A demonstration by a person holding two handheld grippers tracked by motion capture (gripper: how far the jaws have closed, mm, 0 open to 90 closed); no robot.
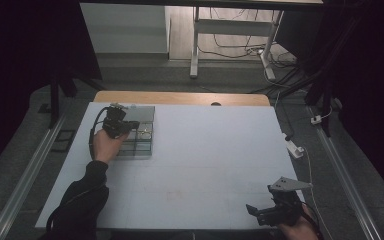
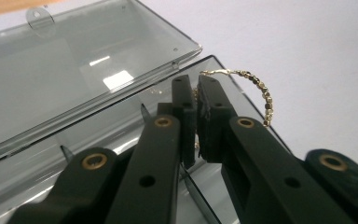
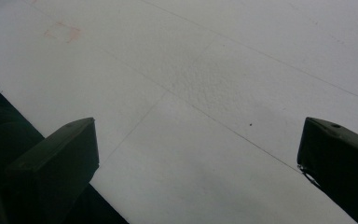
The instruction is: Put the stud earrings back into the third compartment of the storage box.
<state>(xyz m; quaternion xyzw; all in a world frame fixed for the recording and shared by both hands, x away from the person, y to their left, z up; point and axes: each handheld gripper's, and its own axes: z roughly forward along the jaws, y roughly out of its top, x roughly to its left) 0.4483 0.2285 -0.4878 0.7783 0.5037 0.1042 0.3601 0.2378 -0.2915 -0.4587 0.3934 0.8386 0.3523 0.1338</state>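
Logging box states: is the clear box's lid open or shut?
Open: the lid tilts back from the box, where the left gripper pinches a bead chain.

My white table top [image 1: 210,150] bears a faint reddish mark [image 3: 63,31] near me, and a wooden strip [image 1: 180,98] edges its far side. A white plug [image 1: 294,148] lies off its right edge. Beyond, cables [image 1: 240,52] trail round a white desk frame [image 1: 196,50].

You have a gold beaded bracelet [image 2: 261,91] pinched upright in your left gripper [image 2: 196,100], its arc curving over the clear compartment box [image 2: 74,70]; that box lies open, lid back, at the tabletop's far left.
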